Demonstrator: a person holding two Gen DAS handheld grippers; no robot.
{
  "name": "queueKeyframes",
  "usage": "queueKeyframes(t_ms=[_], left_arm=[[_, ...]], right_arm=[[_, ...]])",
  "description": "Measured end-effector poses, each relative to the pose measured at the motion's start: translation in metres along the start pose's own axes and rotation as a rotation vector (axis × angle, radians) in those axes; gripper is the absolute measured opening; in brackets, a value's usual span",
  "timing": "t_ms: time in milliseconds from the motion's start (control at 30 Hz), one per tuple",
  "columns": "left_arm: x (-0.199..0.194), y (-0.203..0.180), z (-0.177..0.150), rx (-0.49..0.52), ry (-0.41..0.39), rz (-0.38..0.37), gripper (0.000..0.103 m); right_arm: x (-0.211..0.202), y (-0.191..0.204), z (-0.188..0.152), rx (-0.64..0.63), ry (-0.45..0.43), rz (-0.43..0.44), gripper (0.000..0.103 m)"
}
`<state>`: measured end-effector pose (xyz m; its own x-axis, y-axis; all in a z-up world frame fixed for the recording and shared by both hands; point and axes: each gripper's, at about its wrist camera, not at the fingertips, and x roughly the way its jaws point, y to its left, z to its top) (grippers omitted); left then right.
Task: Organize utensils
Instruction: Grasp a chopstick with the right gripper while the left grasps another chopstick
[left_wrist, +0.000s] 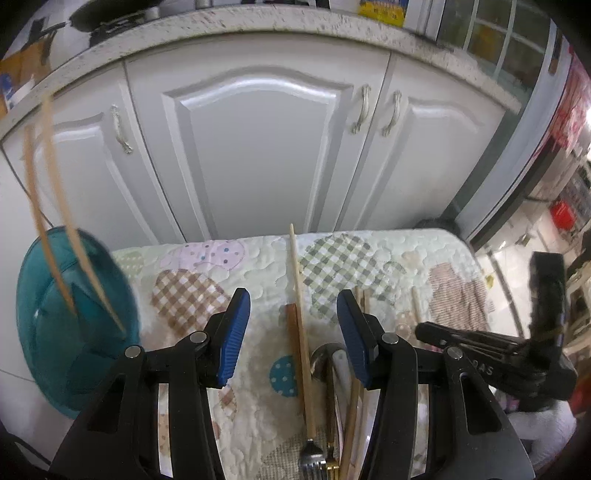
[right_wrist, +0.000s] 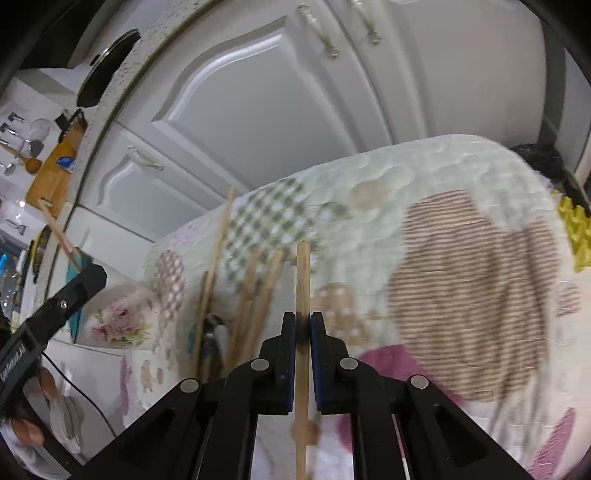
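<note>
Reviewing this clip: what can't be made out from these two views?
- Left wrist view: spoon handle hidden behind the open left claw; fork tines cut off by the bottom edge.
- Left wrist view: chopsticks in the teal container are motion-blurred.
- Right wrist view: chopstick in the right claw; loose chopsticks blurred, count unclear.

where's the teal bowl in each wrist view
Left wrist: teal bowl at left edge, two chopsticks standing in it.
Right wrist: only a teal sliver at far left, behind the left gripper.
Shared landmark: green-checked patch on the quilt.
</note>
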<state>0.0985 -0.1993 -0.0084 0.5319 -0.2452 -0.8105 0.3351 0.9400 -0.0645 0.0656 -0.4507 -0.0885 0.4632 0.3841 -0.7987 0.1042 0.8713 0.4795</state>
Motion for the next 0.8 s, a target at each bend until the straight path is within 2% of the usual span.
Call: queueKeyframes(t_ms=[133,333,500,800], left_arm=[[0.024,-0.011,0.015,0.013,0.048,0.021,0.048],[0.068,-0.022,0.031,0.031,0.109,0.086,0.048],[0.109,-0.016,0.039,-0.004,0.165,0.125,0.048],[0.149,-0.013,0.046,-0.011,0.233,0.142,0.048]], right_arm=[[0.008,-0.003,0.002,-0.016,0.026,-0.055,0.007],[0.017,-0.003,0.007,-0.034,0.051,-0.067,0.007],[0.023,0.001,0.018,-0.051,0.071,-0.068,0.009],[0.035,0.012,0.034,-0.088,0.082,-0.067,0.011]])
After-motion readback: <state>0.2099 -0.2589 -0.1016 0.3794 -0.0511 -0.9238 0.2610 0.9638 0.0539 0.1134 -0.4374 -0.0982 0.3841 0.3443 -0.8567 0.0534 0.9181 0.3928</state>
